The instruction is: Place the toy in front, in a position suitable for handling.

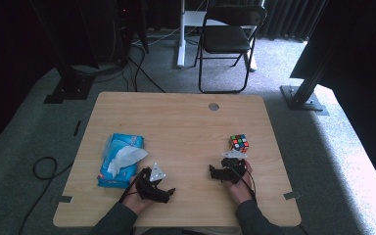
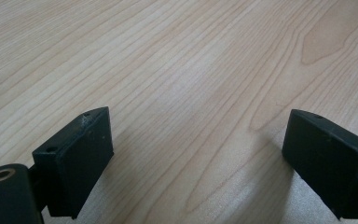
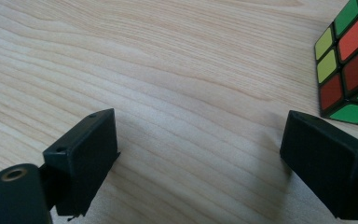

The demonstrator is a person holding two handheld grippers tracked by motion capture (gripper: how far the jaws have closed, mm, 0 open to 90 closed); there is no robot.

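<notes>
A scrambled Rubik's cube [image 1: 239,143] sits on the right half of the wooden table [image 1: 186,127]. My right gripper [image 1: 221,171] rests just in front of it, held by a hand. In the right gripper view the right gripper [image 3: 196,119] is open over bare wood, with the cube [image 3: 349,60] just beyond its right jaw, outside the gap. My left gripper [image 1: 162,190] lies near the table's front edge, right of a blue tissue pack [image 1: 120,159]. In its own view the left gripper [image 2: 198,121] stands open wide with only wood between the jaws.
A white tissue sticks out of the blue pack. A round cable grommet [image 1: 214,106] is set near the table's far edge. A black folding chair [image 1: 227,39] stands beyond the table, with black frame posts [image 1: 306,93] on the carpet at both sides.
</notes>
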